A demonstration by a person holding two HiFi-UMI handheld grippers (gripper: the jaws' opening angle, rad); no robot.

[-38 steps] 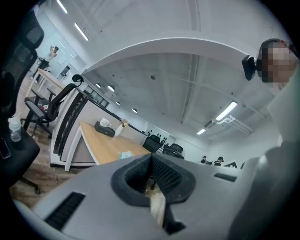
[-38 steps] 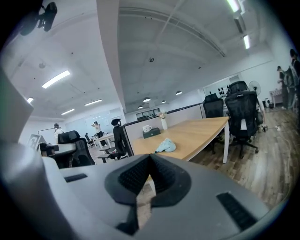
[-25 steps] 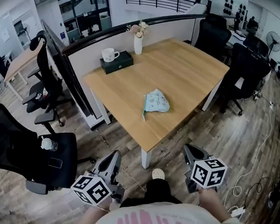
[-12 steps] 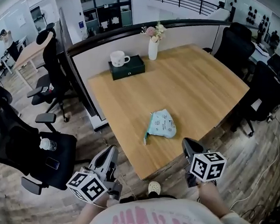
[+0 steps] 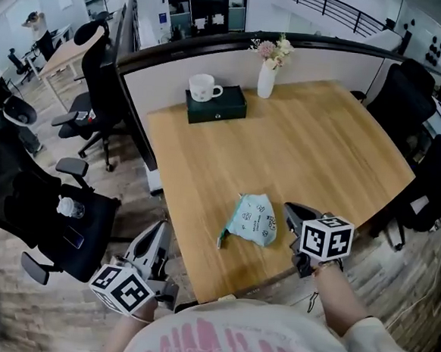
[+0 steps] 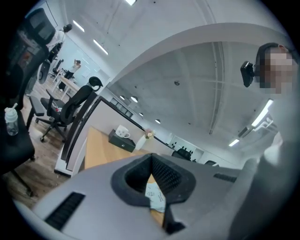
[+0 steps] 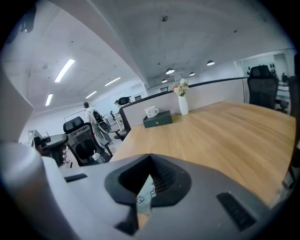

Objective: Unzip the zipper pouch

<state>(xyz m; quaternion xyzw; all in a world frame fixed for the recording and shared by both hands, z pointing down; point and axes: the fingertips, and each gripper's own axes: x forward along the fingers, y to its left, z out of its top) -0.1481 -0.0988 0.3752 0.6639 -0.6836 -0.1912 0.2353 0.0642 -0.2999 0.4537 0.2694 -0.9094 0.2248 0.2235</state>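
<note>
My left hand-held gripper (image 5: 156, 235) hangs off the near left corner of the desk (image 5: 337, 143), above the wooden floor. Its jaws are pressed together with nothing between them. My right hand-held gripper (image 5: 289, 209) is over the desk's near edge and tips downward. Its jaws are also closed and empty.

The zipper pouch (image 5: 254, 218) lies on the desk close to the near edge, between my two hand-held grippers and much nearer the right one, which sits just beside its right side without gripping it. The pouch is pale mint green with small dark print. It lies crumpled, with a narrow tab trailing off its near left corner. I cannot tell how far its zipper stands open. In each gripper view a strip of the pouch shows through the gap below the closed pads, out beyond them.

At the desk's far left a white mug (image 5: 204, 87) sits on a dark box (image 5: 216, 106). To their right stands a white vase (image 5: 267, 81) of flowers. A black office chair (image 5: 53, 223) to my left carries a small bottle (image 5: 69, 208) on its seat.
</note>
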